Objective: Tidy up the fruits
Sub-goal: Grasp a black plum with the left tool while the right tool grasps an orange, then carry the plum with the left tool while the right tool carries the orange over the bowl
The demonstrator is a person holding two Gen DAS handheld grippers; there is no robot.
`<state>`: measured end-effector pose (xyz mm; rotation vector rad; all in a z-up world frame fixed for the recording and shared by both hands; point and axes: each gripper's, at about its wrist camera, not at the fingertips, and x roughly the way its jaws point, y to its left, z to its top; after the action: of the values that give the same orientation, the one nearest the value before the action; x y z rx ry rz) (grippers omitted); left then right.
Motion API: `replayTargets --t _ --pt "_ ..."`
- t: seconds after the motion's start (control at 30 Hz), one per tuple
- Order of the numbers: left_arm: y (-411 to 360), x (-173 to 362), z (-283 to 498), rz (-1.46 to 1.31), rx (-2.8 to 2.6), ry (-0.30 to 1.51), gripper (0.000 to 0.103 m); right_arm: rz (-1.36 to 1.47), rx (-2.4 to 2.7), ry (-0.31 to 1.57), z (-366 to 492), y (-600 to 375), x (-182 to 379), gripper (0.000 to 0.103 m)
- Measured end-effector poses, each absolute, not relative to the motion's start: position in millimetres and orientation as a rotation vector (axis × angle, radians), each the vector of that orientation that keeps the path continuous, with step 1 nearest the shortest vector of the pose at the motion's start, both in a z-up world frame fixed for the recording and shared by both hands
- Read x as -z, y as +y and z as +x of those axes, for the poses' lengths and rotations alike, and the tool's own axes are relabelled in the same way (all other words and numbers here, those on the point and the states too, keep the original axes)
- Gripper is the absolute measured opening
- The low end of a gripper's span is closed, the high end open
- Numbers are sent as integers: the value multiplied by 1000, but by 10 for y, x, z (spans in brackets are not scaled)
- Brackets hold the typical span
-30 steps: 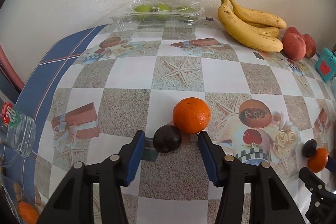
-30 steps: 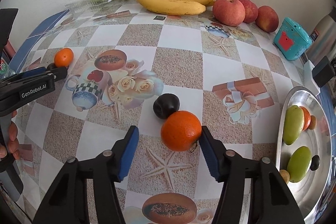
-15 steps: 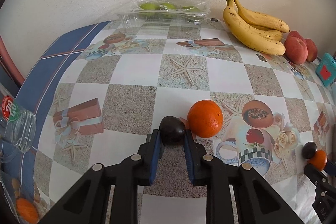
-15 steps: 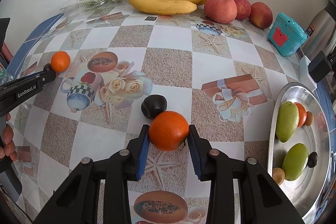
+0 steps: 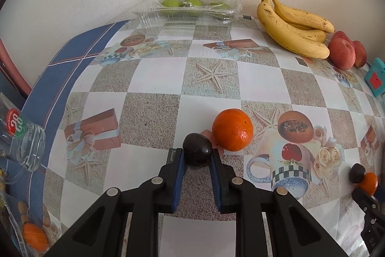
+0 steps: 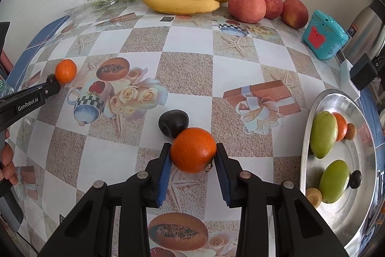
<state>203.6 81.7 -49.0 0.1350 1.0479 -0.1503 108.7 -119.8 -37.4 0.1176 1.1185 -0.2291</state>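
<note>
Right wrist: orange [image 6: 193,149] between fingers [image 6: 164,169] (tray rim [image 6: 303,148] near).

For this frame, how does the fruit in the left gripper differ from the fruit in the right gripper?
The left gripper is shut on a dark plum; the right gripper is shut on an orange. The dark plum is near-black and smooth, the orange bright and dimpled. The dark plum looks smaller and sits between narrowly set fingers, while the orange spreads its fingers wider. Both are roundish, gripped from the sides, each beside a partner fruit of the other kind.
</note>
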Motion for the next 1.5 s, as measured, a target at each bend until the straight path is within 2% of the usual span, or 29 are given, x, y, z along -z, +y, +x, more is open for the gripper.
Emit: replayTargets --t 0.93,1.5 --pt "638 39 1840 165 129 1003 22 179 223 1060 956 -1217 95 36" --pt "402 -10 1647 5 203 1065 22 234 259 1059 814 -1504 -61 36"
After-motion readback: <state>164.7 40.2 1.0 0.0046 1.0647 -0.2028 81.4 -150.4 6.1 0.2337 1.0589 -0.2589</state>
